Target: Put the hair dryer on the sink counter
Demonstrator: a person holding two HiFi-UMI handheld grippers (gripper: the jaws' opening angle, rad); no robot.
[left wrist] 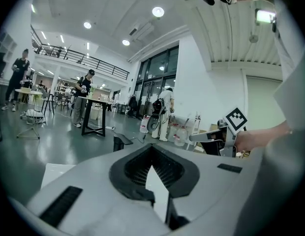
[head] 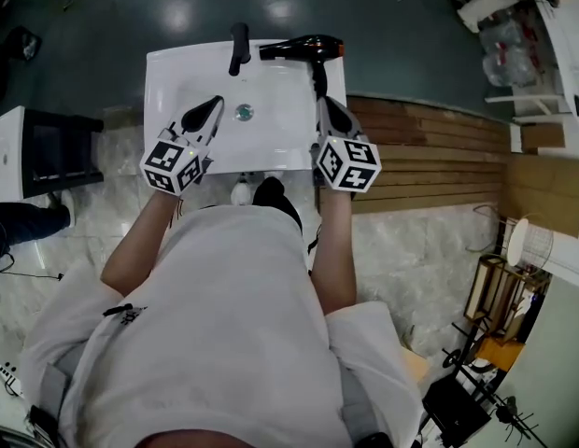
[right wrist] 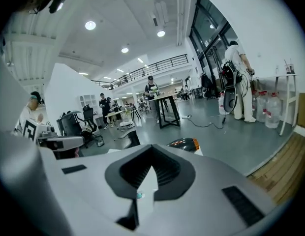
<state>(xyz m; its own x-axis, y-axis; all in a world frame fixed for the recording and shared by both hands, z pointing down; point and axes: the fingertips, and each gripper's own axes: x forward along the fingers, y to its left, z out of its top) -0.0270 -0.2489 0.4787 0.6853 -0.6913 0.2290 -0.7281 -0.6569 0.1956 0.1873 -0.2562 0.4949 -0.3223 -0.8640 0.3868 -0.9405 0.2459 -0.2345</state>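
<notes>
The black hair dryer (head: 303, 49) with an orange nozzle band lies on the back right of the white sink counter (head: 177, 73), its handle pointing toward me. My right gripper (head: 323, 103) is shut and empty just short of that handle's end. In the right gripper view its jaws (right wrist: 151, 151) are together, and the hair dryer (right wrist: 184, 143) shows beyond them. My left gripper (head: 215, 102) hovers over the basin's left half, its jaws shut with nothing between them (left wrist: 152, 151).
A black faucet (head: 239, 47) stands at the back middle of the sink, and the drain (head: 244, 112) sits between the grippers. A dark cabinet (head: 56, 152) is at the left. Wooden decking (head: 430, 157) lies to the right. People stand far off in the hall.
</notes>
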